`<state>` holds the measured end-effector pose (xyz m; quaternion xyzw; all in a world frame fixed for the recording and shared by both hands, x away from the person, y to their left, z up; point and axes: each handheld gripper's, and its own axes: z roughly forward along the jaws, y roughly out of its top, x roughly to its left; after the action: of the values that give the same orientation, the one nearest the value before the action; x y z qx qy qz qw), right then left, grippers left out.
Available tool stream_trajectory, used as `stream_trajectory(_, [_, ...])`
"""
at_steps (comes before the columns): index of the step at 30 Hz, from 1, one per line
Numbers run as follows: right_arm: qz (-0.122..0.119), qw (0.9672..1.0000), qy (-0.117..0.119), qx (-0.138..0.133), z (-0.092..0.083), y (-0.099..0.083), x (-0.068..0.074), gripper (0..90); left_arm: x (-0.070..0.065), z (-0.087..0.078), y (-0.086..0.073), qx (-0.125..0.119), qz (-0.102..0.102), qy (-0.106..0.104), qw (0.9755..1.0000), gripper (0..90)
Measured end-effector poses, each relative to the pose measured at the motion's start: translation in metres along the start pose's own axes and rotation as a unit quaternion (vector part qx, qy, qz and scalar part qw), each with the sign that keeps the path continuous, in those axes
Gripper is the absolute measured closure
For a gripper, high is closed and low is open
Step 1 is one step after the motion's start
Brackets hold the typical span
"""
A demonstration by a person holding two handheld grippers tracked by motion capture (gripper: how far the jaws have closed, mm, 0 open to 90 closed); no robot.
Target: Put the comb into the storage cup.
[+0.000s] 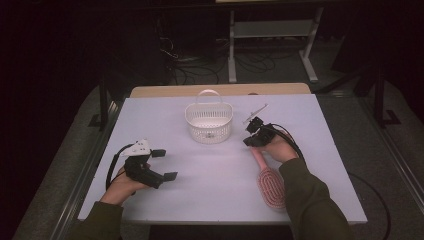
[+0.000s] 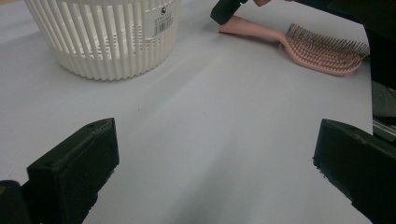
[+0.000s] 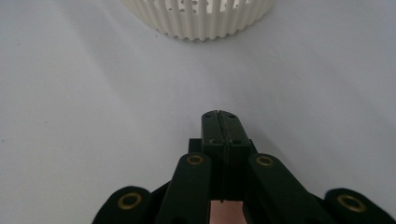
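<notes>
In the high view the right gripper (image 1: pixel 252 136), right of centre, is clenched on the handle of the pink plastic hairbrush (image 1: pixel 270 181) lying on the white surface (image 1: pixel 210 170). The left gripper (image 1: pixel 165 164), lower left, is released. A white slatted plastic basket (image 1: pixel 209 121) stands upper centre.

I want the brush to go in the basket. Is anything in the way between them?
Nothing visible: only bare table lies between the pink hairbrush and the white basket. The right gripper sits at the brush handle.

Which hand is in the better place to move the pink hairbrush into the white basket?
Right, probably: the right gripper sits shut at the hairbrush handle, near the basket. The left gripper is open, far away.
</notes>
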<state>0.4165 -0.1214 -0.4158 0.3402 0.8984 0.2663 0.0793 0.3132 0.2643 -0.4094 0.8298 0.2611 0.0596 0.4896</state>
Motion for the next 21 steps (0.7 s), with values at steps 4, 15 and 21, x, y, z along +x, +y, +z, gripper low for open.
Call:
stream_trajectory(4, [0.0, 1.0, -0.005, 0.001, -0.001, -0.002, -0.003, 89.1, 0.0, 0.0, 0.0, 0.001, 0.001, 0.0, 1.0, 0.2])
stream_trajectory(15, [0.01, 0.9998, -0.015, 0.005, -0.003, -0.007, -0.011, 89.1, 0.0, 0.001, 0.0, 0.001, 0.001, 0.0, 1.0, 0.2])
stream_trajectory(21, [0.015, 0.9996, -0.021, 0.009, -0.005, -0.01, -0.015, 89.1, 0.0, 0.001, 0.0, 0.001, 0.001, 0.0, 1.0, 0.2])
